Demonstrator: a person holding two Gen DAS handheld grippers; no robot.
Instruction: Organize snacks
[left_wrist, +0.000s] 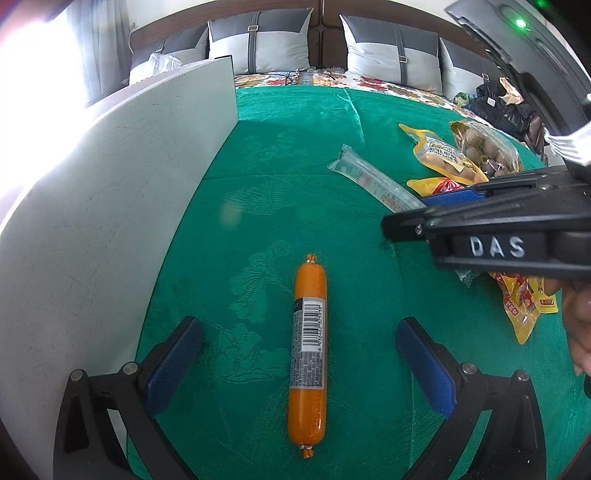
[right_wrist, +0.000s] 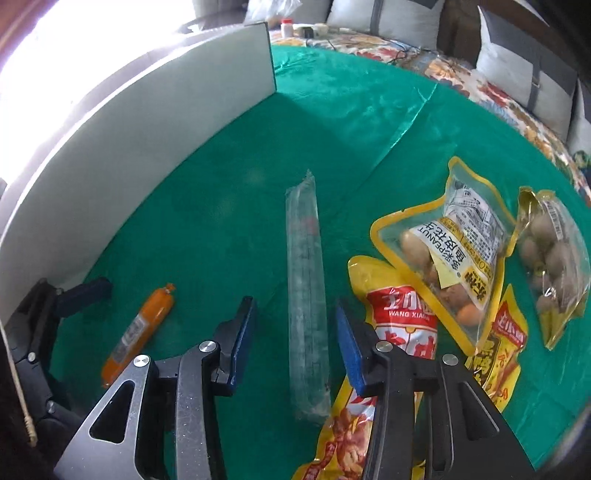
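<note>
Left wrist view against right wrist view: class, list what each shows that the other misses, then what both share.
Only the left view shows the barcode on the orange sausage and the letters DAS on the right claw. Only the right view shows the whole peanut bag with its print and the red-and-yellow snack bag. Both share the sausage, the long clear packet, the green cloth, the white board and the open left claw.

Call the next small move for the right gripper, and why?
Probably lower the right gripper and close: its open jaws already straddle the long clear packet lying on the green cloth, with a gap on both sides. The left gripper likewise straddles the orange sausage.
</note>
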